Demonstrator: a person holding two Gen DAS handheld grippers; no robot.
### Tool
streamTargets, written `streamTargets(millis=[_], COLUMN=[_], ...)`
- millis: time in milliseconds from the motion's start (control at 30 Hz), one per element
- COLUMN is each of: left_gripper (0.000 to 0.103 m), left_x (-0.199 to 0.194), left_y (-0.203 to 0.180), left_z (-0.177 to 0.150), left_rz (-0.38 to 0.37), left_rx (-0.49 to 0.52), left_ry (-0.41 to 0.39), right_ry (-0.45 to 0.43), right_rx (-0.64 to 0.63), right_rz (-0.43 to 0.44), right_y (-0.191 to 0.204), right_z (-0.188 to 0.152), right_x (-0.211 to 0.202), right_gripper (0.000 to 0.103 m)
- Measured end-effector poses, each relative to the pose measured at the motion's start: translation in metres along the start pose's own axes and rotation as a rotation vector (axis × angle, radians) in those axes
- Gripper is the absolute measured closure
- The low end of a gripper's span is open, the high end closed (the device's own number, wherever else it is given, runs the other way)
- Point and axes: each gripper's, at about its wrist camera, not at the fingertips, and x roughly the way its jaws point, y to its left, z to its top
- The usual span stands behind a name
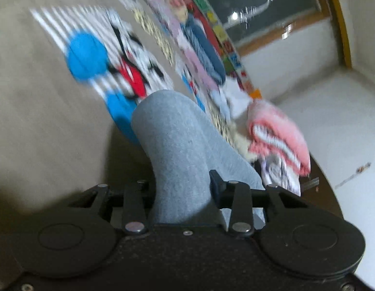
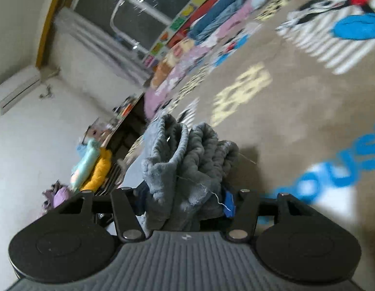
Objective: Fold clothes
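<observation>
Grey garment (image 1: 182, 150) fills the left tongs (image 1: 185, 194), pinched smooth and taut. The right tongs (image 2: 187, 198) clamp a bunched, fleecy part of it (image 2: 190, 160), likely the gathered waistband. Both hold it lifted above the bedspread (image 2: 272, 126), probably to stretch it flat before laying it down. A folded pink pile (image 1: 279, 133) waits near the bed's edge.

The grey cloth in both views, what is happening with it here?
A person is folding clothes over a beige cartoon-print blanket. The left tool is shut on a smooth grey knit fabric, and the right tool is shut on a bunched fluffy grey fleece garment. Whether both are one garment cannot be told. Both views are motion-blurred.
</observation>
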Motion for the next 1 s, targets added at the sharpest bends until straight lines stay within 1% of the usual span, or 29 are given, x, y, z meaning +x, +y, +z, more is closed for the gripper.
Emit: streamTargets(millis=[133, 267, 367, 500, 600, 667, 700, 733, 767, 800, 833, 867, 900, 933, 967, 1000], left_gripper=[0.068, 0.068, 0.068, 0.068, 0.068, 0.067, 0.067, 0.065, 0.063, 0.063, 0.063, 0.062, 0.062, 0.061, 0.061, 0.061], left_x=[-0.063, -0.134, -0.189, -0.252, -0.289, -0.306, -0.308, -0.306, -0.297, -0.283, -0.27, -0.263, -0.267, -0.271, -0.273, -0.274], left_y=[0.03, 0.066, 0.091, 0.113, 0.118, 0.124, 0.128, 0.135, 0.145, 0.158, 0.171, 0.182, 0.185, 0.185, 0.183, 0.182], left_z=[0.035, 0.066, 0.081, 0.093, 0.093, 0.09, 0.088, 0.088, 0.091, 0.097, 0.101, 0.098, 0.092, 0.092, 0.094, 0.095], left_rz=[0.017, 0.052, 0.099, 0.124, 0.125, 0.12, 0.148, 0.207, 0.293, 0.405, 0.495, 0.532, 0.498, 0.462, 0.453, 0.458], left_rx=[-0.043, -0.11, -0.141, -0.156, -0.138, -0.157, -0.183, -0.218, -0.244, -0.28, -0.338, -0.39, -0.42, -0.448, -0.446, -0.439], left_ry=[-0.15, -0.325, -0.466, -0.658, -0.826, -0.961, -1.013, -1.044, -1.025, -0.947, -0.859, -0.838, -0.888, -0.889, -0.884, -0.884], right_ry=[0.067, 0.169, 0.261, 0.389, 0.465, 0.504, 0.525, 0.549, 0.571, 0.59, 0.603, 0.633, 0.681, 0.692, 0.673, 0.665], right_rx=[-0.022, -0.069, -0.108, -0.142, -0.142, -0.13, -0.111, -0.098, -0.099, -0.135, -0.209, -0.27, -0.315, -0.323, -0.3, -0.29], right_rz=[0.079, 0.176, 0.254, 0.356, 0.448, 0.52, 0.558, 0.586, 0.597, 0.567, 0.487, 0.371, 0.216, 0.142, 0.158, 0.167], right_y=[0.041, 0.097, 0.144, 0.209, 0.258, 0.29, 0.303, 0.315, 0.326, 0.334, 0.34, 0.34, 0.334, 0.326, 0.321, 0.321], right_z=[-0.006, -0.018, -0.035, -0.069, -0.097, -0.112, -0.119, -0.125, -0.131, -0.14, -0.152, -0.167, -0.184, -0.196, -0.199, -0.199], right_x=[0.053, 0.13, 0.191, 0.272, 0.324, 0.353, 0.366, 0.38, 0.395, 0.411, 0.428, 0.445, 0.463, 0.472, 0.47, 0.467], right_gripper=[0.046, 0.046, 0.046, 0.046, 0.046, 0.046, 0.046, 0.046, 0.045, 0.043, 0.036, 0.033, 0.035, 0.035, 0.029, 0.03])
